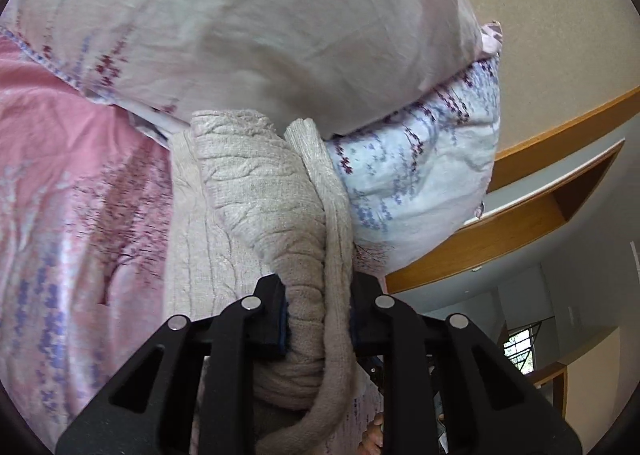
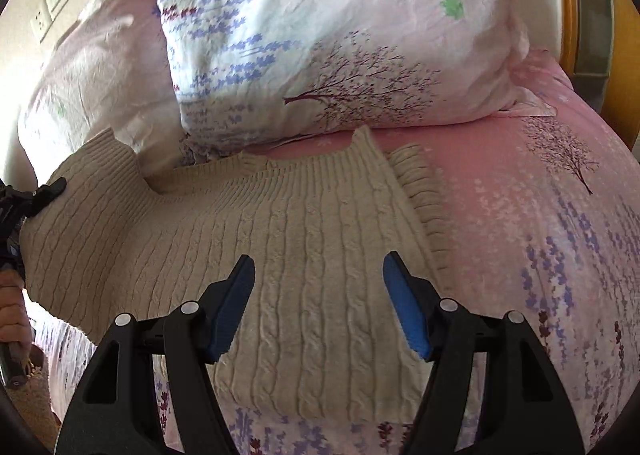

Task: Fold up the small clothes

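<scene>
The left tool (image 1: 318, 319) pinches a bunched fold of the beige sweater (image 2: 304, 255); the right tool (image 2: 319, 305) hangs spread above it on the bed (image 2: 540, 215).

You see soft daylight in both views; a bright window (image 1: 518, 351) shows low right in the left wrist view. Motion blur smears the upper pillow (image 1: 248, 15) there, while the cable-knit sweater (image 2: 304, 255) stays sharp. Fisheye distortion bends the wooden frame (image 1: 560, 127), and dark vignetting rims every corner.

sweater (image 1: 256, 191) bottom cut off, pillow (image 1: 240, 15) blurred
</scene>
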`<state>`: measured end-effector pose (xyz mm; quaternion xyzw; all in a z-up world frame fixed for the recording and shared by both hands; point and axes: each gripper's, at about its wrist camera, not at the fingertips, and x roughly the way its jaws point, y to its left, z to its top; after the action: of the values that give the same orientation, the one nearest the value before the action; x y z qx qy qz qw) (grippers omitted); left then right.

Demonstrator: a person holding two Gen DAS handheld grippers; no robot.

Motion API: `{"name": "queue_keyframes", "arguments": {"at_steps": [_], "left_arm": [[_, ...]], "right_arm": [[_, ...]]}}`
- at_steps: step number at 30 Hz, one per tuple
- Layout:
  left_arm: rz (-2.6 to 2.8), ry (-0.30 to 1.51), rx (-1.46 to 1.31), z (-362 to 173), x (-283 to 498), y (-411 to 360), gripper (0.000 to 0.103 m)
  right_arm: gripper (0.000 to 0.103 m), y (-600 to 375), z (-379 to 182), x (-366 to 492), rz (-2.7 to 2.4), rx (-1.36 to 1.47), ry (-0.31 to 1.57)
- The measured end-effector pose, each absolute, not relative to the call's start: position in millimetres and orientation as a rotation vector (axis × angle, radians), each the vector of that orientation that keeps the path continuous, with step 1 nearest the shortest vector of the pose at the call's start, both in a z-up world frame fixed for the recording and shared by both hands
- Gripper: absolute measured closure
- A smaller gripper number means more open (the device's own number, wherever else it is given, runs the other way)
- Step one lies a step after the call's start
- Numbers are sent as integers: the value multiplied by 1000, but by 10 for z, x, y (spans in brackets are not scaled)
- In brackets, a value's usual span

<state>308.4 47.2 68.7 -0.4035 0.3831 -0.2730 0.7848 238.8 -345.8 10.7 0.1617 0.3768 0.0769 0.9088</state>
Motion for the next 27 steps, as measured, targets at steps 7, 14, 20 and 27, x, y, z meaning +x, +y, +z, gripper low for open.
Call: {"name": "queue_keyframes", "arguments": {"at_steps": [7,14,20,27], "left_arm": [[-742,867,-810,702,3187,-623,83],[-800,1034,-659,326,3167,-1742,83],[-853,1083,-606,160,3114,-2116,58],[-896,935,-527,630,2896,-1633,38]], "right_arm": [[35,-4068,115,2266,132,460,728],[35,-4479,-13,2144,107,576,726],[35,-4753,-171,2120,123,711,744],[35,-4843,-271,2255,267,871,775]]}}
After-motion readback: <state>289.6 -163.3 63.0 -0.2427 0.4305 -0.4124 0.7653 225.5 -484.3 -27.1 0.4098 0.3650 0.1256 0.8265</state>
